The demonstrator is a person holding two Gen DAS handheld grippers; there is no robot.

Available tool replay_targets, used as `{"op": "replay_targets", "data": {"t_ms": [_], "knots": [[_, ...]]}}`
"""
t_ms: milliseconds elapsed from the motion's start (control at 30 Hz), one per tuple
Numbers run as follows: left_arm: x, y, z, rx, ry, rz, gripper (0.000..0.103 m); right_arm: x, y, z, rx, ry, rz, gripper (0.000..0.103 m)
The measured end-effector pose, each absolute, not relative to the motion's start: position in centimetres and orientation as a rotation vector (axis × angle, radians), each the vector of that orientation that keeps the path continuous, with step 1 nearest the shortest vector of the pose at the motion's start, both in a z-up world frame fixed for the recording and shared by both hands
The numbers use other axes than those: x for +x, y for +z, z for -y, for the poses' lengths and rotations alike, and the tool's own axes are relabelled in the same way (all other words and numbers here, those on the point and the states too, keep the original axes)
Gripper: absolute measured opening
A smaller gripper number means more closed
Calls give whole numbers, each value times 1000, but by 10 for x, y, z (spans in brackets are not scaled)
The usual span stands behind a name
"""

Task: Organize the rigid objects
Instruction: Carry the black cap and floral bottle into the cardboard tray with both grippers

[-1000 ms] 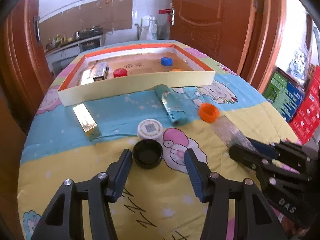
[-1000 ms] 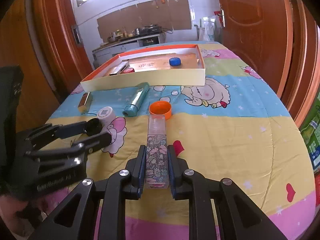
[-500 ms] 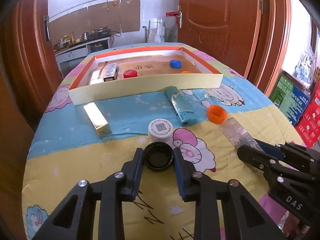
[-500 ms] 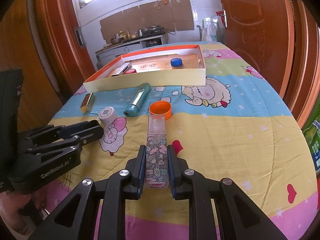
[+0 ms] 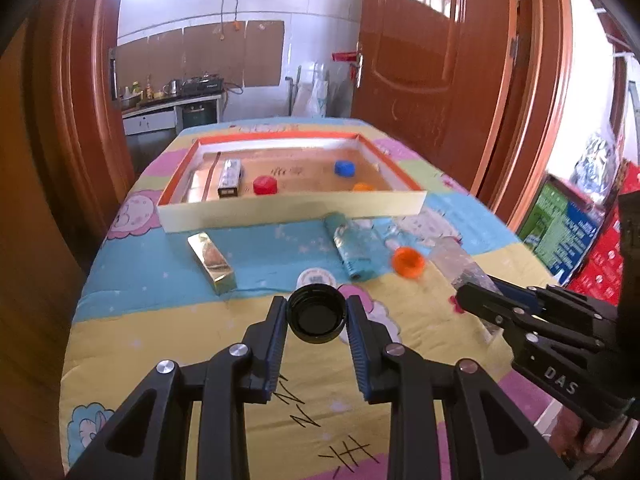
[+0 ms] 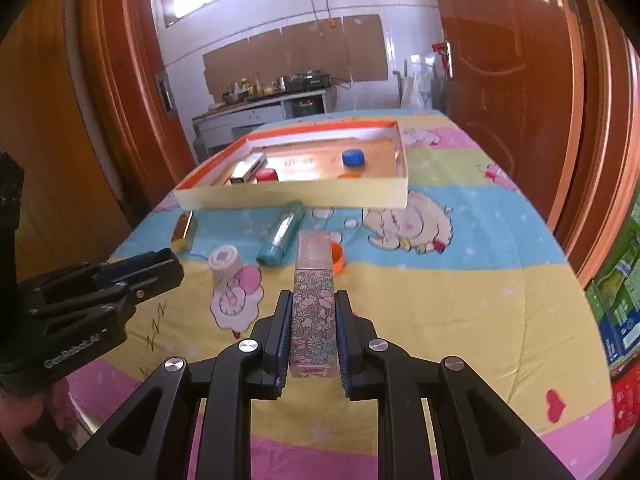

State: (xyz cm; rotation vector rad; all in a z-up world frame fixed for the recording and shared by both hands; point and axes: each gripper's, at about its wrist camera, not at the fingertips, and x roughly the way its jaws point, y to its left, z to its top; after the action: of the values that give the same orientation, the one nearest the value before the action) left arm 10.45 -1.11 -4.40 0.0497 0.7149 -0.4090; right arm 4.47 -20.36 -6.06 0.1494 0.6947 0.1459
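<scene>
While the left tongs (image 5: 317,314) clamp the black cap (image 5: 317,314), the right tongs (image 6: 313,314) grip the floral bottle (image 6: 313,300) above the surface (image 6: 440,300).

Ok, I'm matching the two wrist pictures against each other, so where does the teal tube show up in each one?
Left wrist view: the teal tube lies right of centre on the blue band of the cloth, just before the tray's front wall.
Right wrist view: the teal tube lies just left of centre, beyond the gripped floral bottle.
Shared landmark: the orange cap beside it.
</scene>
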Motion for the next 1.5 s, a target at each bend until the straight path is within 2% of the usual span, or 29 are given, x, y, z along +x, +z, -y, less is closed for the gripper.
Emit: {"op": "replay_targets", "data": {"t_ms": [433, 833, 1067, 1500], "knots": [[122, 15, 9, 75, -417, -613, 30, 60, -1, 204, 51, 136, -583, 20], [189, 57, 25, 65, -437, -580, 30, 124, 35, 217, 36, 180, -572, 20], [245, 48, 40, 34, -443, -644, 30, 175, 32, 222, 25, 216, -639, 20], [328, 0, 53, 42, -356, -747, 30, 261, 3, 223, 44, 209, -752, 20]]}}
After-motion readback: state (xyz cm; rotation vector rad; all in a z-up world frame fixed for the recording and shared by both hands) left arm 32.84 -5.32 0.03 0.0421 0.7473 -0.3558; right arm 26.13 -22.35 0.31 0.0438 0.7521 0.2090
